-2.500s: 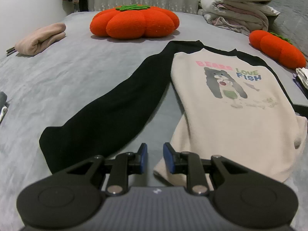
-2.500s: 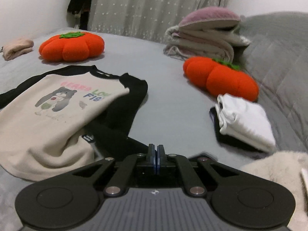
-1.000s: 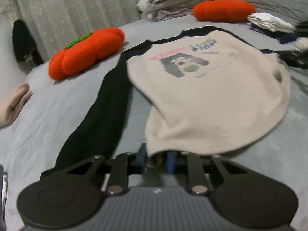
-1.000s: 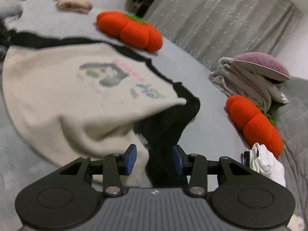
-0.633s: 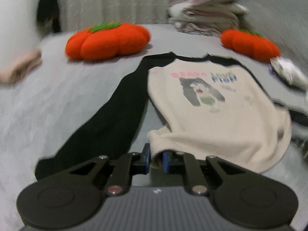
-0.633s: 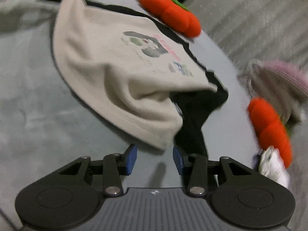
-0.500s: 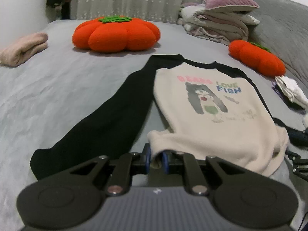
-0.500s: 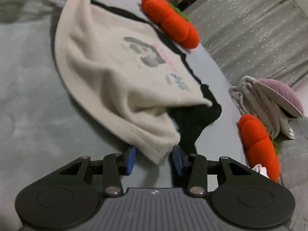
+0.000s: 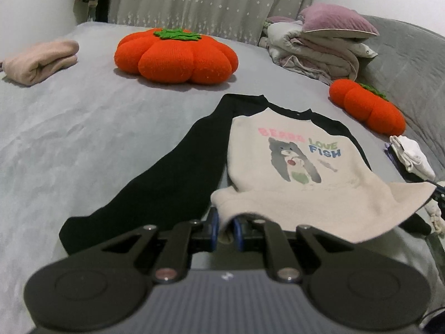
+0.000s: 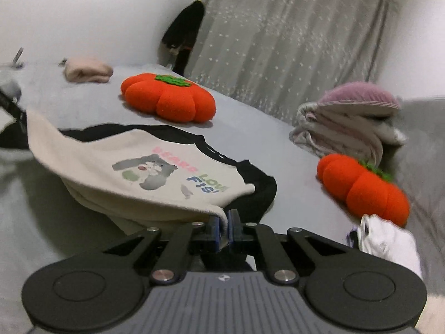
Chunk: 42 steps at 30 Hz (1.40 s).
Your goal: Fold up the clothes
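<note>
We lose the shirt's (image 9: 292, 167) right sleeve under its lifted cream hem, and the blue pads hide each pinched corner. The left gripper (image 9: 224, 229) jaws are narrow, clamped on the hem's left corner. The right gripper (image 10: 224, 226) jaws have just been closing and now grip the right corner; half a second ago it lay loose between them. The fleecy hem hangs raised above the grey bed (image 9: 83, 128), black sleeve (image 9: 155, 183) flat, beside a plush orange pumpkin (image 9: 175, 55).

The right gripper (image 10: 224, 226) has just closed onto the shirt's (image 10: 116, 156) near right hem corner; both corners now hang lifted off the bed (image 9: 69, 139).
</note>
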Motion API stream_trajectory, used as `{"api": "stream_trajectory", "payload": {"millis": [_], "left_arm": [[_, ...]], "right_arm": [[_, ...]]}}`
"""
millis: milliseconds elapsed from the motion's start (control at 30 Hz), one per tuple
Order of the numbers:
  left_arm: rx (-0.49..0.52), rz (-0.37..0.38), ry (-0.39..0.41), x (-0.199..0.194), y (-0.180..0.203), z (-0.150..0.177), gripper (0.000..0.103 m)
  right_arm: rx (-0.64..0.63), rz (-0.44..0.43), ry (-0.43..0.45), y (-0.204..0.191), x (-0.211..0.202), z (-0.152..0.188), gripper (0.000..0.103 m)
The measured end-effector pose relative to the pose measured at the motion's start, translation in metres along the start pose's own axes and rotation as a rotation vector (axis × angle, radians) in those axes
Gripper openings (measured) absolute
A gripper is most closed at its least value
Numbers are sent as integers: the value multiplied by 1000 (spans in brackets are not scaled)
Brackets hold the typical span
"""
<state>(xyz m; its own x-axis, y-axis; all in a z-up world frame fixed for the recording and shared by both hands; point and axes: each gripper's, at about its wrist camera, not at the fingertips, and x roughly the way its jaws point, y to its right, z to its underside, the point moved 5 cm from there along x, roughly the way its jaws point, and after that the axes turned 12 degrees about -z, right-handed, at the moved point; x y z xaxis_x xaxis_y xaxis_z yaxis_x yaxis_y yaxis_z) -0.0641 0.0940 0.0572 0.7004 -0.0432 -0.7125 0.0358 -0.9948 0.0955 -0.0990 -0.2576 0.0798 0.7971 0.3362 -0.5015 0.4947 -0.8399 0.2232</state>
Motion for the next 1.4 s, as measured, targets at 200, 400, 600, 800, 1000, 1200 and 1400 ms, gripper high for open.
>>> {"api": "stream_trajectory", "payload": {"millis": [200, 400, 600, 800, 1000, 1200, 1400], "left_arm": [[24, 42, -17, -18, 7, 8, 11], [42, 1, -50, -13, 7, 15, 11], [121, -67, -61, -1, 15, 24, 11], [182, -111, -80, 8, 20, 37, 11], [214, -142, -87, 15, 21, 45, 11], [177, -140, -36, 5, 15, 34, 11], [157, -115, 5, -10, 8, 28, 11]], "right_arm": [[257, -70, 32, 26, -39, -1, 5], [392, -122, -56, 52, -43, 20, 5], [345, -134, -176, 38, -19, 37, 6], [214, -125, -312, 13, 5, 56, 21], [162, -111, -355, 8, 12, 65, 21], [221, -137, -270, 9, 0, 48, 7], [362, -153, -166, 17, -29, 39, 7]]}}
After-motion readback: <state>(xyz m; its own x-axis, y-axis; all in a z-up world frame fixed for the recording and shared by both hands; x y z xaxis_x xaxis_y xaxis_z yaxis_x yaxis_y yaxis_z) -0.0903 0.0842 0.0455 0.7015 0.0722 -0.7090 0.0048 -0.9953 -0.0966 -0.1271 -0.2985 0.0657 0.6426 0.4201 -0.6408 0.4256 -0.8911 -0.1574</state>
